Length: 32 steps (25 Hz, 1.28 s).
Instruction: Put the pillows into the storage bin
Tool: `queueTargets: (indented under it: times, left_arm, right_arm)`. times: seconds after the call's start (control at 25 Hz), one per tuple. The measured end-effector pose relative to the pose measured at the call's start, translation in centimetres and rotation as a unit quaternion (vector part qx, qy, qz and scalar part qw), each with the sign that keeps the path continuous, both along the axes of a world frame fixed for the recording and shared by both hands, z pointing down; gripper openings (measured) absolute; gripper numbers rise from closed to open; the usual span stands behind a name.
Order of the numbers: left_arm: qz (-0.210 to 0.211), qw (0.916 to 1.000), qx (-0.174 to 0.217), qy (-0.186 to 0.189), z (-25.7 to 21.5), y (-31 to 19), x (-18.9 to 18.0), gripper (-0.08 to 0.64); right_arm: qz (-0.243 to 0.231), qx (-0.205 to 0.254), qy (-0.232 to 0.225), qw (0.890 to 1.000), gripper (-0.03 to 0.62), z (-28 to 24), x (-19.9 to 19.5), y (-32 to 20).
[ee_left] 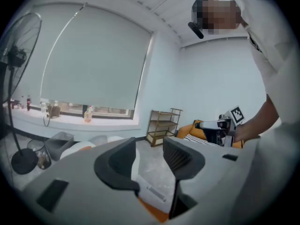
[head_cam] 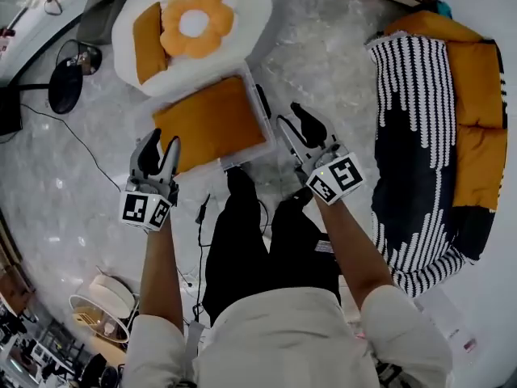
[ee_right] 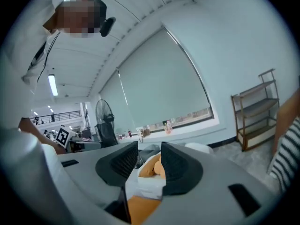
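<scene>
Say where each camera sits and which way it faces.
Head view: on the person's head, looking down at the orange pillow in the storage bin; forearms, legs, left gripper and right gripper show.
Left gripper view: on that gripper, level past open jaws; right forearm shows.
Right gripper view: likewise, toward the fan; left hand shows.
Gripper views share the shelf.

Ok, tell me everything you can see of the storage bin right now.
The storage bin is a rectangular tub of clear, whitish plastic with no lid on it, upright on the grey marbled floor ahead of the person's legs. A flat orange pillow fills its opening and hides the inside. A dark clip shows on its right side. Its far end meets or nearly meets the white round cushion. The left hand-held gripper and right hand-held gripper hover above its near end, jaws apart, empty, touching nothing.
</scene>
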<state>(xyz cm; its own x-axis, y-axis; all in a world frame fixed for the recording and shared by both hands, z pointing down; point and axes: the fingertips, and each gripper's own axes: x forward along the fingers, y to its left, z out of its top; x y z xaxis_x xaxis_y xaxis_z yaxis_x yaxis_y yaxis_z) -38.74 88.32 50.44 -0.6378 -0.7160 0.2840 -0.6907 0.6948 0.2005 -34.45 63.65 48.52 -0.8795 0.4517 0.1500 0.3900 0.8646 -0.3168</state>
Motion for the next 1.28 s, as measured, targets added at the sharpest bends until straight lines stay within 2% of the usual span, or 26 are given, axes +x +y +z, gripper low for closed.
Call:
queueTargets:
  times: [0.16, 0.28, 0.44, 0.64, 0.8, 0.96, 1.04, 1.16, 1.28]
  left_arm:
    - [0.027, 0.9974, 0.04, -0.055, -8.9, -7.4, 1.9, 0.187]
    - [0.04, 0.9905, 0.087, -0.099, -15.3, -12.6, 4.5, 0.187]
    - [0.088, 0.9765, 0.134, -0.144, -22.6, -20.4, 8.3, 0.187]
    - [0.165, 0.9625, 0.152, -0.153, -27.9, -29.7, 14.0, 0.19]
    - [0.22, 0.9473, 0.164, -0.165, -31.1, -37.1, 18.7, 0.19]
    - [0.28, 0.9289, 0.174, -0.168, -32.4, -44.6, 23.8, 0.19]
    - [0.315, 0.9189, 0.175, -0.16, -32.6, -48.5, 26.1, 0.19]
    - [0.362, 0.9035, 0.19, -0.128, -32.7, -53.8, 29.5, 0.19]
    - [0.408, 0.8838, 0.198, -0.113, -32.6, -58.7, 32.8, 0.192]
  right_arm:
    - [0.035, 0.039, -0.075, 0.996, 0.17, -9.7, 4.5, -6.5]
    - [0.071, 0.064, -0.118, 0.988, 0.173, -16.1, 9.2, -11.8]
    - [0.147, 0.097, -0.172, 0.969, 0.173, -23.1, 16.9, -19.6]
    - [0.247, 0.096, -0.196, 0.944, 0.173, -28.6, 27.4, -29.3]
    - [0.313, 0.112, -0.208, 0.92, 0.172, -31.4, 36.2, -35.3]
    - [0.381, 0.129, -0.217, 0.889, 0.172, -32.8, 45.3, -40.4]
    - [0.414, 0.135, -0.215, 0.874, 0.172, -33.3, 49.2, -42.7]
    - [0.465, 0.143, -0.205, 0.849, 0.172, -33.3, 54.9, -45.3]
    - [0.515, 0.14, -0.196, 0.823, 0.172, -32.6, 59.9, -47.1]
